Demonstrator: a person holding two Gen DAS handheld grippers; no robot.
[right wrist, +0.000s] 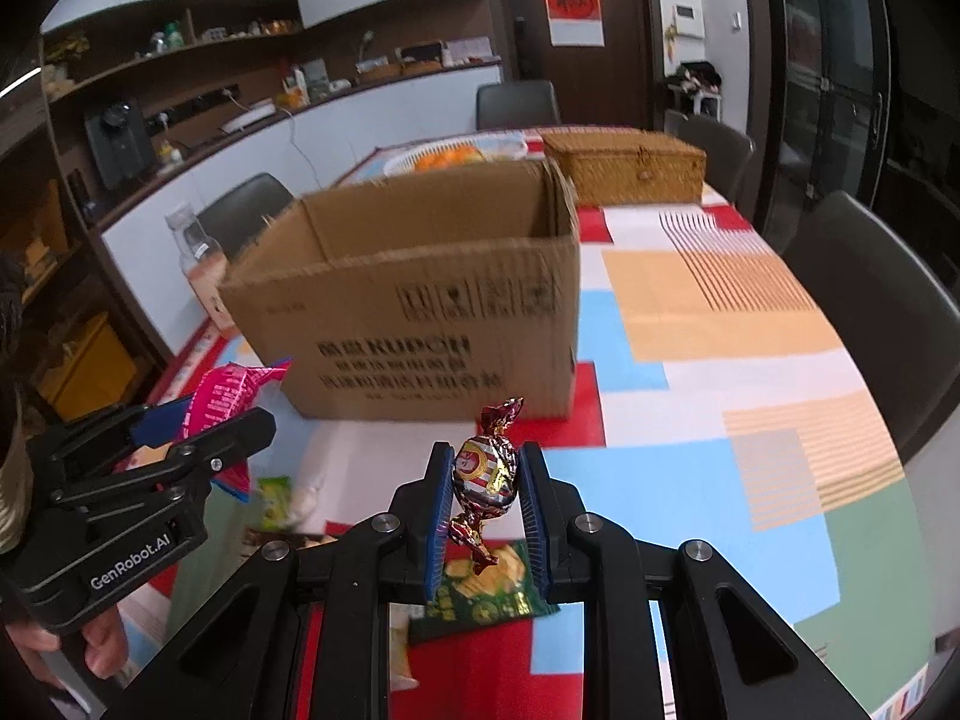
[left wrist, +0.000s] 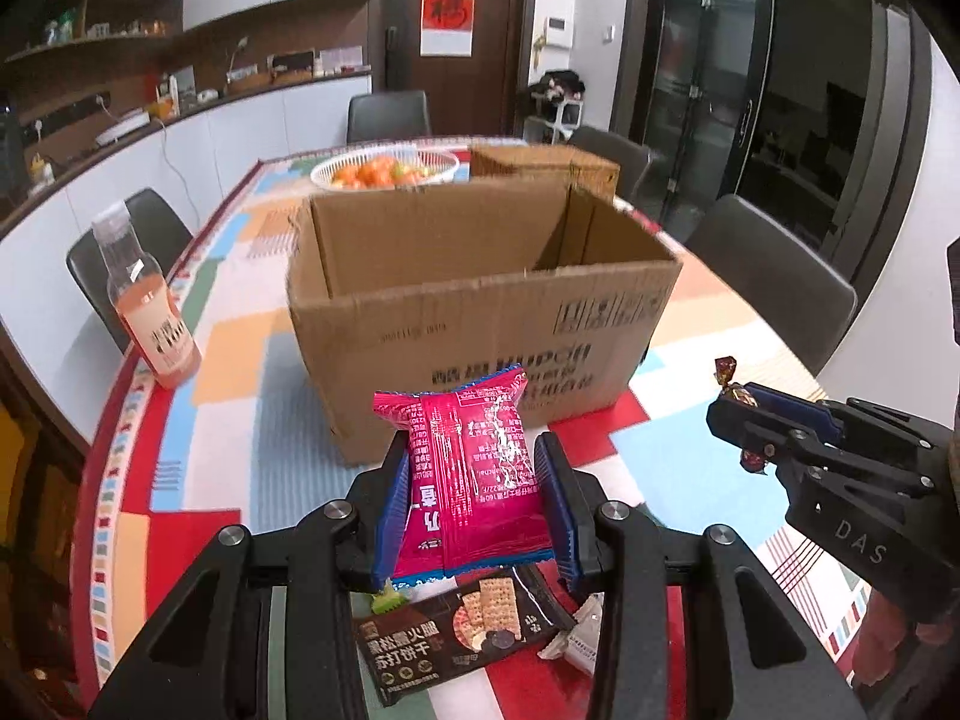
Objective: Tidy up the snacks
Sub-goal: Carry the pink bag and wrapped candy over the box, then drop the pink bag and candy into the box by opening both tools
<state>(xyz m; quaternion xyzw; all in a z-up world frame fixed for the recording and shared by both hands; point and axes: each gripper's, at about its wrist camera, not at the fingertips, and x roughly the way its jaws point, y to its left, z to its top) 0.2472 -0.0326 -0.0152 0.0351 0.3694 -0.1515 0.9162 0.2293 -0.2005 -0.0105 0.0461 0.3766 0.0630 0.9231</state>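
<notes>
home dining room: table (left wrist: 228, 324), chairs (right wrist: 864, 276), cluttered sideboard (left wrist: 180, 138)

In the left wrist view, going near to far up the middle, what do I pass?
Dark cracker packet → pink snack packet held in the left gripper → cardboard box → white fruit basket → grey chair

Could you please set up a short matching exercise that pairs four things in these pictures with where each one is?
Things:
1. pink packet
2. wrapped candy
3. cardboard box
4. bottle

Places:
A. standing at the table's left edge
B. between the right gripper's pads
C. open-topped, mid-table, beyond both grippers
D. between the left gripper's pads

Pairs: 1-D, 2-B, 3-C, 4-A
</notes>
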